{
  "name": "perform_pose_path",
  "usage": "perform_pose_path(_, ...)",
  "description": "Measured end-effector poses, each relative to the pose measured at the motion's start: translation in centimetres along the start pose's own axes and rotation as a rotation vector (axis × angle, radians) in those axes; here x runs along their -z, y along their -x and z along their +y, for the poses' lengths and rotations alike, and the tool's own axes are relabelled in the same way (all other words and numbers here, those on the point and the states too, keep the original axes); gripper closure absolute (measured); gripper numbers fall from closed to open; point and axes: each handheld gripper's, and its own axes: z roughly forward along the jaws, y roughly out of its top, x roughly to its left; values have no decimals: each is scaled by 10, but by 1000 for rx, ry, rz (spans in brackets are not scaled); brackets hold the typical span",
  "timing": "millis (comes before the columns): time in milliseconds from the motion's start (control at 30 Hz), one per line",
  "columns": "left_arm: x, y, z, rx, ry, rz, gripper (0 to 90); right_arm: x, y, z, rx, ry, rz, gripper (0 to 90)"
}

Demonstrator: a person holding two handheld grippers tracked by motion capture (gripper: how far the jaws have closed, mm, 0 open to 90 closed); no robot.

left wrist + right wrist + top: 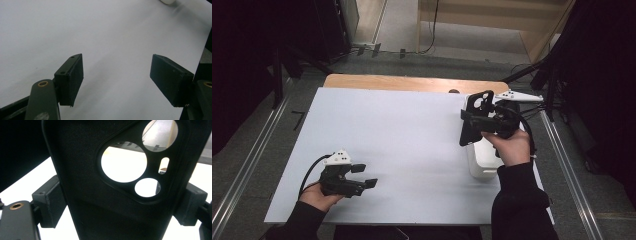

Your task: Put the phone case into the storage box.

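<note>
Fingers of my right gripper (477,121) clamp a black phone case (474,117) upright above the tabletop (402,145); I'd keep it level, lower gently. Left gripper (362,176) rests open, empty.

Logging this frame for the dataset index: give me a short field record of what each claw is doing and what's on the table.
surface: white sheet over a wooden table
right claw: shut on a black soft phone case with round camera cut-outs, held upright above the sheet
case grip: jaws clamp its two side edges, camera cut-outs at the top
left claw: open, nothing between the jaws, low over the sheet
other item: white box-shaped object under the right hand, identity unclear
</note>
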Motion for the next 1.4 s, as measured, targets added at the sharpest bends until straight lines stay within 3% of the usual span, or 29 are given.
perform_pose_path(133,-1,0,0,-9,-3,-2,267,6,7,0,-18,21,-22,119)
perform_pose_path(400,2,-2,-1,11,10,-10,267,11,14,0,-41,28,-88,119)
perform_pose_path(533,2,-4,-1,23,12,-16,267,11,13,4,-28,50,-133,120)
perform_pose_path(933,4,-5,1,41,42,-20,267,8,32,17,-79,77,-132,120)
perform_pose_path(1100,5,-5,0,33,37,-10,267,2,36,24,-68,69,-154,120)
perform_pose_path(1267,6,-6,1,30,34,-7,267,-7,43,29,-45,54,-208,120)
perform_pose_path(1400,5,-6,0,31,34,-1,267,-12,48,33,-58,55,-216,120)
